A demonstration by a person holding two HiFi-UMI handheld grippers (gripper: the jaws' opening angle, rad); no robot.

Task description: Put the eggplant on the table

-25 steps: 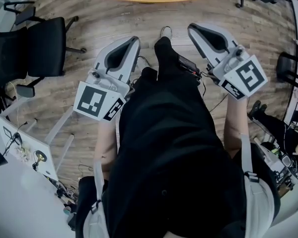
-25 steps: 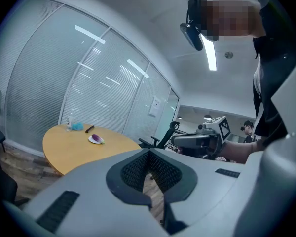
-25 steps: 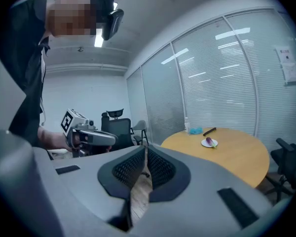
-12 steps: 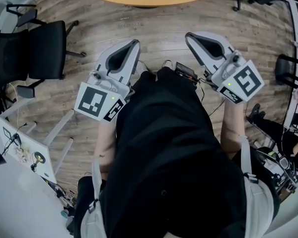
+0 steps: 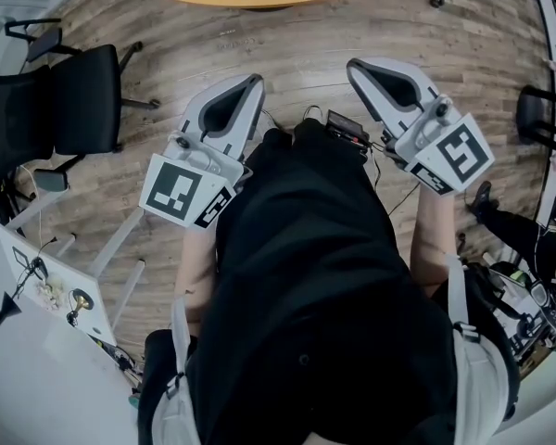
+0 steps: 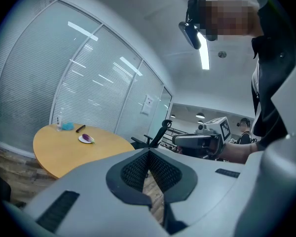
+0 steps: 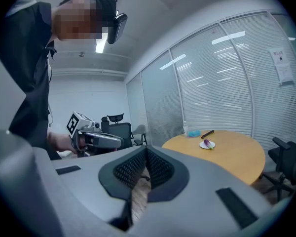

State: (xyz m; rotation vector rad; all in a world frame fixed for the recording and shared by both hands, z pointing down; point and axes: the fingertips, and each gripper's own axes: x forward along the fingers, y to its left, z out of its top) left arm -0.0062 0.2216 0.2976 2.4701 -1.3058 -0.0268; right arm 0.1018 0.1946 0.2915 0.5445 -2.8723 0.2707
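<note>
The left hand-held gripper [image 6: 149, 151] is fully closed: its two ribbed pads meet at the tips and nothing is between them. The right hand-held gripper [image 7: 146, 149] is likewise fully closed and empty, pads together at the tips. Both are held out in front of the person above the wooden floor [image 5: 296, 40], side by side with a gap between them, each pointing toward the round wooden counter [image 6: 59, 152]. The eggplant [image 6: 89, 138] lies on a small white plate [image 6: 84, 140] on the counter top, well apart from both hand-held grippers. Beyond the plate, near the far edge of the counter, stand a clear bottle [image 6: 58, 120] and a blue item [image 6: 67, 126], with a black elongated item [image 6: 80, 129] beside them. A black office chair [image 5: 69, 100] stands on the floor to the left of the person.
</note>
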